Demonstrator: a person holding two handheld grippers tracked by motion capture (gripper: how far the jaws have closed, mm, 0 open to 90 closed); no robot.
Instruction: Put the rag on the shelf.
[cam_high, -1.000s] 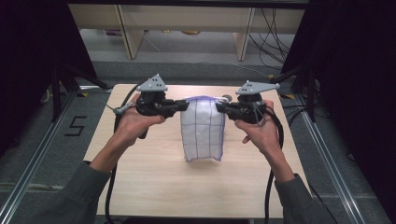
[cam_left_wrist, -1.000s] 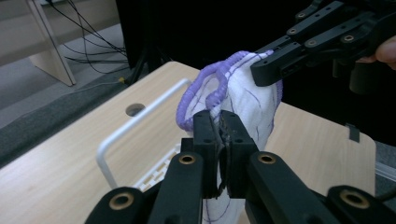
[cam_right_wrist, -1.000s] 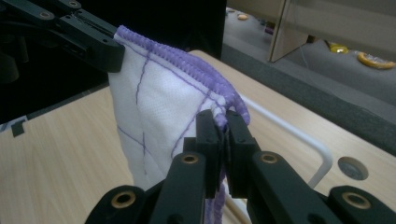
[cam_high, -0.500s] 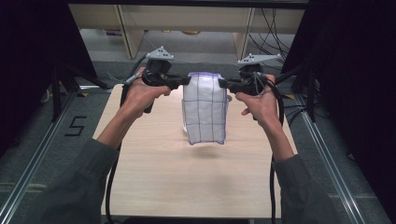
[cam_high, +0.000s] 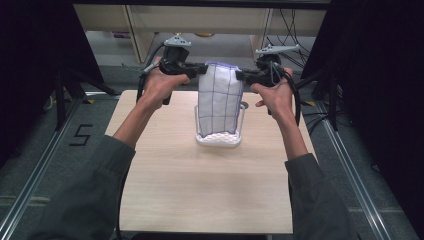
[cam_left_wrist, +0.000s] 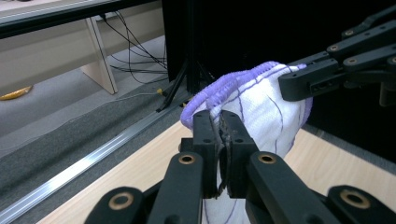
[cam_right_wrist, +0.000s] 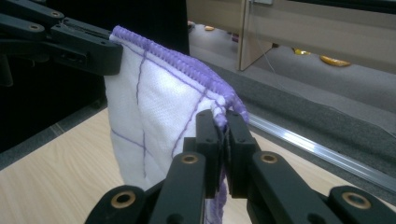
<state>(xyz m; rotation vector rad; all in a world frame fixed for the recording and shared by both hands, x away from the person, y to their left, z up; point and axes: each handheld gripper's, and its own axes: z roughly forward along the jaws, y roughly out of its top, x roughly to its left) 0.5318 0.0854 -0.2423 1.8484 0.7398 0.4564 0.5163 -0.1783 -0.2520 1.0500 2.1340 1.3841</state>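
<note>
A white cloth (cam_high: 220, 95) with purple grid lines and a purple hem hangs upright over the far middle of the wooden table (cam_high: 200, 190). My left gripper (cam_high: 202, 70) is shut on its upper left corner, and my right gripper (cam_high: 240, 76) is shut on its upper right corner. The left gripper view has my left gripper (cam_left_wrist: 219, 123) pinching the hem of the cloth (cam_left_wrist: 266, 107), with the right gripper (cam_left_wrist: 292, 86) across from it. The right gripper view has my right gripper (cam_right_wrist: 223, 123) clamped on the cloth (cam_right_wrist: 159, 107), the left gripper (cam_right_wrist: 107, 56) beyond. The cloth's lower end hangs at a small white, clear-walled container (cam_high: 220, 139).
Wooden shelving (cam_high: 200, 20) and cables (cam_high: 292, 30) stand beyond the table's far edge. Dark curtains flank both sides. Metal rails (cam_high: 45, 165) run along the floor, with a "5" marked at the left (cam_high: 80, 135).
Both grippers have risen and moved toward the far edge with the cloth. The cloth has come up off the table to hang upright, and the small container now shows below it.
</note>
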